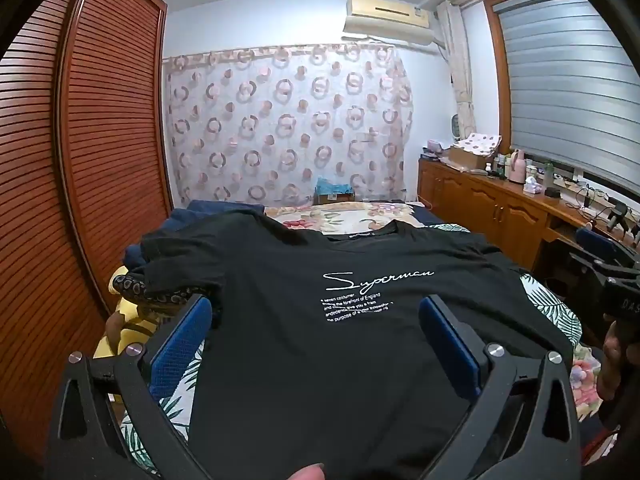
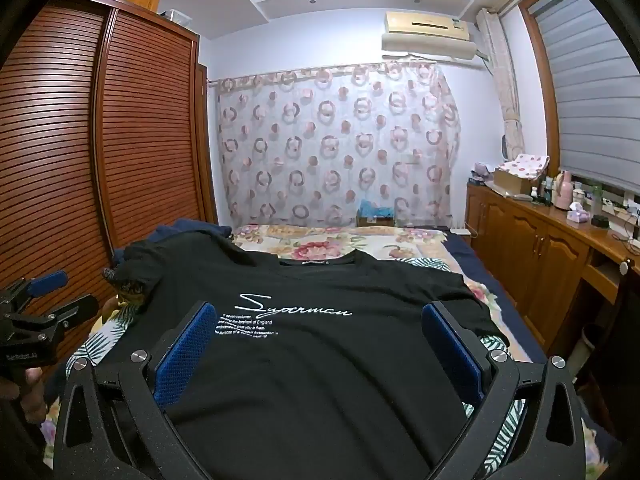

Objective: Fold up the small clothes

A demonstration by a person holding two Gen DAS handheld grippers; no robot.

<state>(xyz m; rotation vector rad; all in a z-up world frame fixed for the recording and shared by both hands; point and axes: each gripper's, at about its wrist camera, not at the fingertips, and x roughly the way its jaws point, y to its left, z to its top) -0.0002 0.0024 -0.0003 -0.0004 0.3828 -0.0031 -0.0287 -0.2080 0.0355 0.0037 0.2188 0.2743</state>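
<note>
Left wrist view first: black T-shirt (image 1: 320,320) spread flat across the middle of the frame, collar toward the top, lower hem off the bottom edge. Leaf-print bedspread (image 1: 556,312) bare at the right margin, dark clothes (image 1: 160,264) crowding the left sleeve. Left gripper (image 1: 316,316) low over the shirt, tilted down, jaws spread wide, nothing pinched. Fingertip (image 1: 310,472) at bottom centre.

Right wrist view next: T-shirt (image 2: 320,360) again central, bedspread (image 2: 504,432) bare at lower right, floral quilt (image 2: 320,240) open beyond the collar. Right gripper (image 2: 320,336) nearly level, jaws wide apart, empty. Left gripper (image 2: 60,296) at left edge.
</note>
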